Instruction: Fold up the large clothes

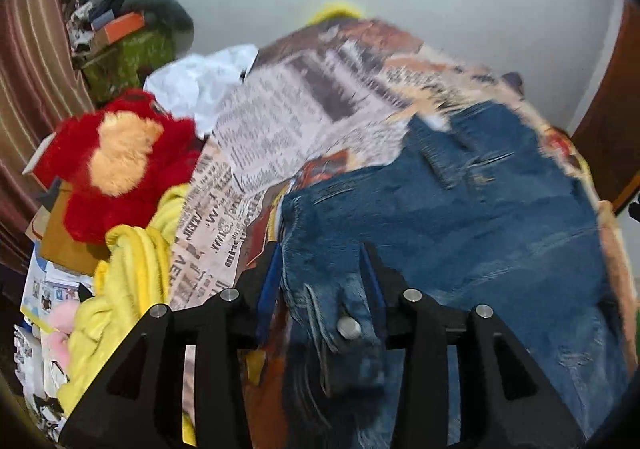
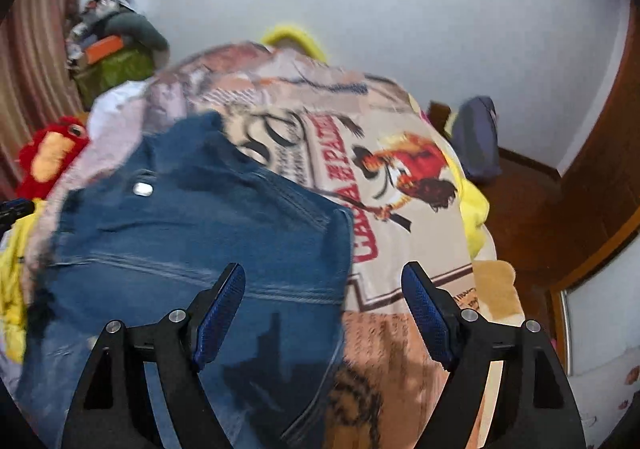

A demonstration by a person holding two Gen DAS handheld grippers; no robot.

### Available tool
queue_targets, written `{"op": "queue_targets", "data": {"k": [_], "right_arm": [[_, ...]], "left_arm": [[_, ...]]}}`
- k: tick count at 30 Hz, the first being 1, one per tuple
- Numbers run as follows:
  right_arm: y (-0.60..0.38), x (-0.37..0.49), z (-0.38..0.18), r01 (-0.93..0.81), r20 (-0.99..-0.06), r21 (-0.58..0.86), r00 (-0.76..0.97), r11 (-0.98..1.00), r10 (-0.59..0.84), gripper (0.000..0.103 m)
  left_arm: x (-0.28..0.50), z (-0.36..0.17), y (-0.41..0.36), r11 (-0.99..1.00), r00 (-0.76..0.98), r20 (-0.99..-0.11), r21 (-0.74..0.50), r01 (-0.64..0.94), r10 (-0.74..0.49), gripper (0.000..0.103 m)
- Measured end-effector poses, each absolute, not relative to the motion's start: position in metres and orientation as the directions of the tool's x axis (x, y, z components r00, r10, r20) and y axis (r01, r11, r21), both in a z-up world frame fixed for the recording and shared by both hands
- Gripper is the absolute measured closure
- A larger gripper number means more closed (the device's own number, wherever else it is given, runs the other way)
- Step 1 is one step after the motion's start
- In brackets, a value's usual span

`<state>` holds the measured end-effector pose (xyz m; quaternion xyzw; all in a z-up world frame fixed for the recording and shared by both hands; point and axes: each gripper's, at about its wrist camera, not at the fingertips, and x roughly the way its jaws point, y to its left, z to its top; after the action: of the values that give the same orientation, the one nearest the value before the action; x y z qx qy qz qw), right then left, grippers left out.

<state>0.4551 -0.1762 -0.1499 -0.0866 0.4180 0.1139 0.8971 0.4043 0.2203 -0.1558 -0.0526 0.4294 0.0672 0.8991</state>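
**Handling a pair of heavy jeans laid out on a bed**

Starting nearest, in the left wrist view, the left gripper (image 1: 321,249) has a bunched fold of the jeans (image 1: 460,209) between its jaws, with the metal button (image 1: 349,327) sitting just behind the pads; the denim fills the gap from side to side, but blur hides whether the pads press on it or it merely lies there, so I cannot tell. In the right wrist view the right gripper (image 2: 324,267) stands wide apart with nothing between its jaws; it hovers over the jeans' edge, which runs down from 12 o'clock to 6 o'clock under it.

The jeans spread away from both grippers across a printed blanket (image 2: 420,249) on the bed; in the right view they fill the 9 o'clock half, in the left view the 3 o'clock half. Sheets of newspaper (image 1: 280,121) lie on the blanket at 11 o'clock in the left view; a yellow cloth (image 1: 132,273) and a red plush toy (image 1: 116,161) sit at 9 o'clock, off the bed's side; a pale wall (image 2: 440,29) closes the scene at 12 o'clock.

Denim like this is probably heavy for cloth, limp yet thick, and not slippery; it should hold a crease but drag on the blanket and sag if lifted by one point. The waistband and stitched seams look like the firmest holds; taking both corners of the waistband, one per gripper, would likely keep the fold square; a thin single layer might slide out.
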Motion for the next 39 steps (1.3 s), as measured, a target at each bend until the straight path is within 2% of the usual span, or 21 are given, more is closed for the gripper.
{"op": "queue_targets", "data": {"k": [2,6,8,10,15,20,25,30,35,39], "right_arm": [[-0.175,0.435,-0.131,-0.292,-0.758,-0.022,0.628,0.956,0.174,0.022],[-0.178,0.4,-0.104,-0.293,-0.742,0.038,0.632,0.955,0.224,0.008],[-0.18,0.377,-0.091,-0.286,-0.73,0.052,0.643,0.957,0.232,0.007],[-0.182,0.359,-0.083,-0.296,-0.724,0.059,0.645,0.953,0.245,0.007],[-0.19,0.309,-0.079,-0.329,-0.709,0.067,0.648,0.942,0.277,0.006],[-0.199,0.27,-0.101,-0.323,-0.736,0.054,0.626,0.945,0.256,0.005],[-0.208,0.245,-0.133,-0.304,-0.785,0.049,0.577,0.951,0.225,0.005],[-0.223,0.234,-0.162,-0.243,-0.828,0.084,0.523,0.966,0.204,0.005],[-0.24,0.23,-0.19,-0.159,-0.874,0.136,0.446,0.978,0.194,0.005],[-0.243,0.226,-0.204,-0.137,-0.885,0.205,0.397,0.969,0.243,0.005]], "left_arm": [[0.388,-0.139,0.213,0.988,0.649,-0.758,-0.039,-0.149,0.068,0.06],[0.346,-0.11,0.202,0.992,0.694,-0.717,-0.032,-0.123,0.063,0.044],[0.324,-0.098,0.197,0.993,0.709,-0.703,-0.026,-0.111,0.061,0.035],[0.305,-0.09,0.196,0.993,0.719,-0.693,-0.034,-0.109,0.056,0.02],[0.259,-0.083,0.195,0.992,0.733,-0.68,-0.066,-0.106,0.033,0.007],[0.222,-0.103,0.201,0.983,0.701,-0.713,-0.122,-0.139,0.011,0.006],[0.196,-0.155,0.211,0.958,0.618,-0.786,-0.187,-0.218,-0.013,0.006],[0.178,-0.2,0.219,0.946,0.529,-0.849,-0.168,-0.276,0.003,0.006],[0.163,-0.237,0.218,0.919,0.461,-0.882,-0.258,-0.297,-0.098,0.006],[0.157,-0.257,0.211,0.896,0.432,-0.884,-0.326,-0.302,-0.177,0.006]]}}
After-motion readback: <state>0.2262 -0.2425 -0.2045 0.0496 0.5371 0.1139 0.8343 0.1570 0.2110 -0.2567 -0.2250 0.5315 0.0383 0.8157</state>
